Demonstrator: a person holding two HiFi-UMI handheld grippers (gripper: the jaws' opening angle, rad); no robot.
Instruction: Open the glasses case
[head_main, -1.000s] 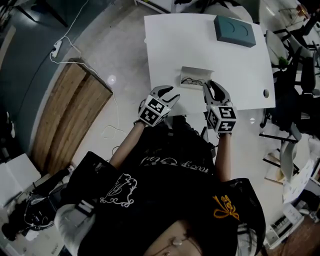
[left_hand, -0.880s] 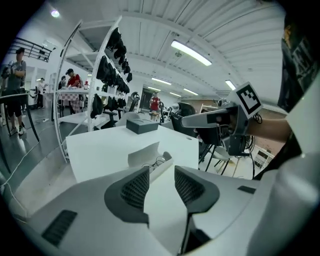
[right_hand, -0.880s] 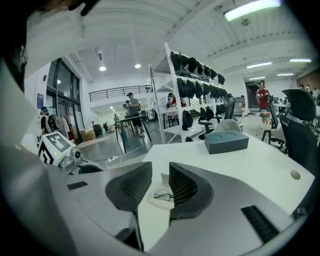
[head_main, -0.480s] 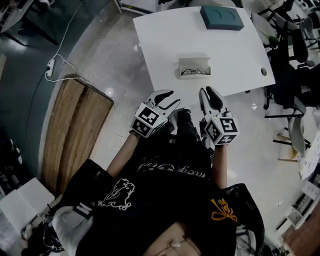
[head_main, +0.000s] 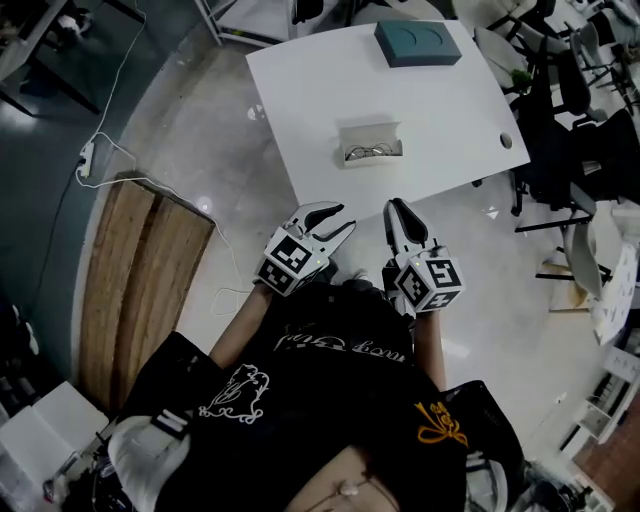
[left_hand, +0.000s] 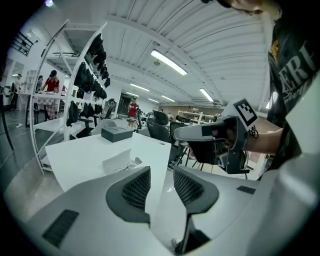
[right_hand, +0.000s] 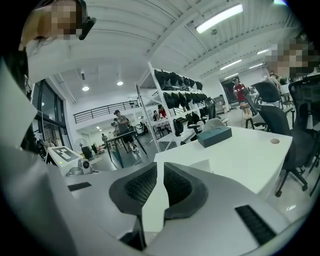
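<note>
The white glasses case (head_main: 371, 141) lies open on the white table (head_main: 440, 110), with the glasses showing inside it. Both grippers hang off the table's near edge, apart from the case and close to the person's body. My left gripper (head_main: 337, 221) is open and empty; its jaws have just been closing a little. My right gripper (head_main: 396, 210) has also just been closing, down to a narrow gap with nothing in it. In the left gripper view the case (left_hand: 121, 162) sits beyond the left gripper (left_hand: 161, 182). The case lid (right_hand: 201, 165) peeks over the right gripper (right_hand: 160, 182).
A teal box (head_main: 417, 43) rests at the table's far end. A round cable hole (head_main: 506, 141) is near the table's right edge. Office chairs (head_main: 570, 150) stand to the right, and a wooden floor panel (head_main: 140, 260) and a power strip (head_main: 87, 160) to the left.
Both grippers have drawn back from the table's edge toward the person, and the table now lies farther off. The right jaws have narrowed.
</note>
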